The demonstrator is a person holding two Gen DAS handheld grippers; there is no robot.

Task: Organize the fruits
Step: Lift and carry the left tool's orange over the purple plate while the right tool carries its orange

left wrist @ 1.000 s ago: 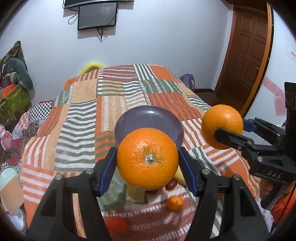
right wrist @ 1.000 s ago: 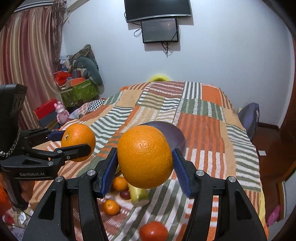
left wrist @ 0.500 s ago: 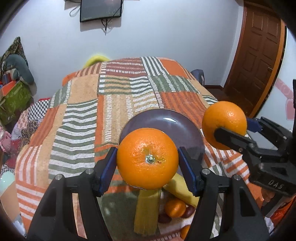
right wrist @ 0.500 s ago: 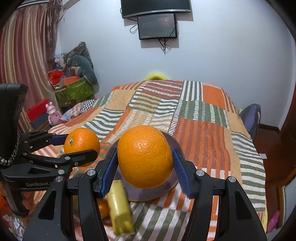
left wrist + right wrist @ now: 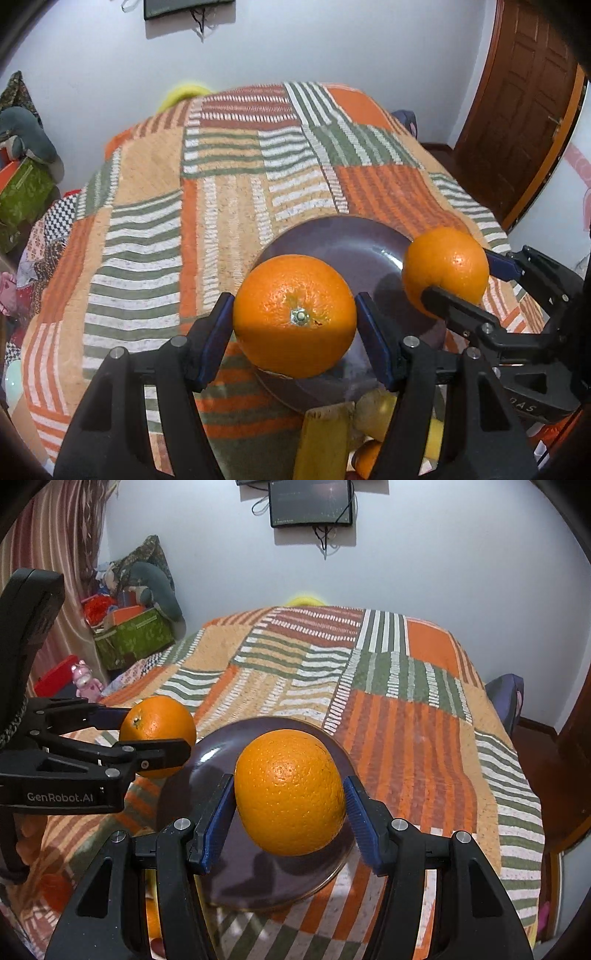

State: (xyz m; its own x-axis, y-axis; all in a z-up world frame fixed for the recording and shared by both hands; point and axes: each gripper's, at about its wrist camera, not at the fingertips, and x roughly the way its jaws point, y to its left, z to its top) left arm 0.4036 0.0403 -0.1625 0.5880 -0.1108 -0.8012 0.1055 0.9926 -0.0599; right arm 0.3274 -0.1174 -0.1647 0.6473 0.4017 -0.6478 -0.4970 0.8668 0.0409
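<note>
Placing step: we are holding two oranges, left gripper (image 5: 295, 317) clamping one orange (image 5: 294, 315), right gripper (image 5: 290, 797) clamping the second orange (image 5: 290, 792), both at frame centre over the purple plate (image 5: 218, 864), and are judging lowering and releasing as next.

Even, soft indoor light fills my views; glare streaks the purple plate (image 5: 210, 755), fruit shadows fall across it. Fisheye bends the bed's (image 5: 221, 206) edges, corners vignette black, nearest fruit blurs.

Plate (image 5: 332, 236): near rim hidden behind the left claw's (image 5: 295, 317) orange (image 5: 294, 315). Yellow fruit (image 5: 321, 439) just below the plate: cut by the frame's bottom edge, kind unclear. Small orange fruit (image 5: 364, 458) beside it: mostly hidden.
</note>
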